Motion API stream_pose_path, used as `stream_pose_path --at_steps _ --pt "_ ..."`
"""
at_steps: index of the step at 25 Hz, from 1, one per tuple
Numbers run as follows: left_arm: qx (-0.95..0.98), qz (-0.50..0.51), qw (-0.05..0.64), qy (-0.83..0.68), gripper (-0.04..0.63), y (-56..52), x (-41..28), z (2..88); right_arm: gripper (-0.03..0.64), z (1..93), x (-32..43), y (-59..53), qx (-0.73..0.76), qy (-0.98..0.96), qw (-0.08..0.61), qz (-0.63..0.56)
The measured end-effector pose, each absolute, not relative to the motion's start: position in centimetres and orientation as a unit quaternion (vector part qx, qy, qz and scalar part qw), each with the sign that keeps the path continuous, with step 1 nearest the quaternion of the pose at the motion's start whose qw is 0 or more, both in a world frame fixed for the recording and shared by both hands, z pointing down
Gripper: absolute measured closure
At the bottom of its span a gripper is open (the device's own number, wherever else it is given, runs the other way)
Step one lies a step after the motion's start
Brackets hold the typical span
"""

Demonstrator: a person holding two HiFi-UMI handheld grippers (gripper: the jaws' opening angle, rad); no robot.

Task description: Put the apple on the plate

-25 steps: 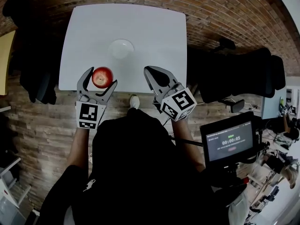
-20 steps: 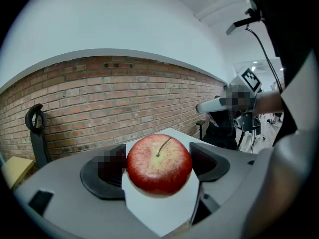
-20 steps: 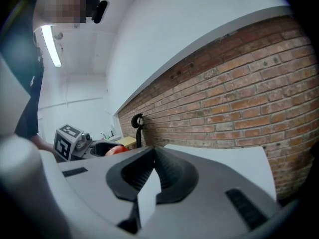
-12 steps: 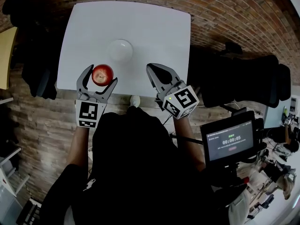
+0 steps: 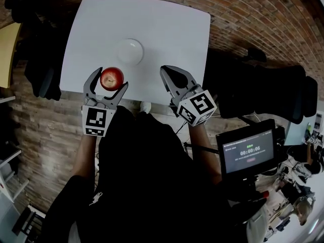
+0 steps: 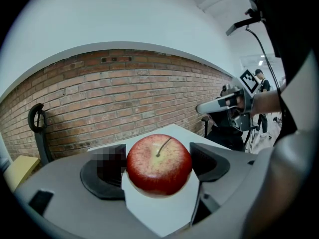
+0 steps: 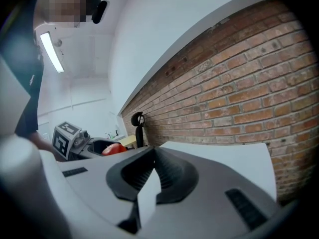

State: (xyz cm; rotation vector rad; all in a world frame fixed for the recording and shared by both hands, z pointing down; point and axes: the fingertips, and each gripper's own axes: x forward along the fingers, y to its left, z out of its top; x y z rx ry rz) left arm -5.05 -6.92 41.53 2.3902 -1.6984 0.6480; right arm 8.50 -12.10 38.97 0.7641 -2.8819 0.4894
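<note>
Apple (image 5: pixel 112 78): clamped between the fingers of the left gripper (image 5: pixel 110 81), at the table's (image 5: pixel 172 29) near edge.
Right gripper (image 5: pixel 173 77): fingers pressed together, empty.
Plate (image 5: pixel 130 51): mid-table, apart from both.

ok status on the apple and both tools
Left tool shut on apple, near the table's front edge. Right tool shut, empty. Plate bare, ahead of the apple; nothing between.
</note>
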Motion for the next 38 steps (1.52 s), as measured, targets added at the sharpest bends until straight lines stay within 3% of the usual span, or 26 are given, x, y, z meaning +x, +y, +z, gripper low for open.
stream_pose_path --at_steps 38 --pt "0.863 0.224 0.076 -0.446 0.190 -14.0 -7.2 44.4 0.614 39.5 5.8 -14.3 0.366 -0.909 0.069 0.186"
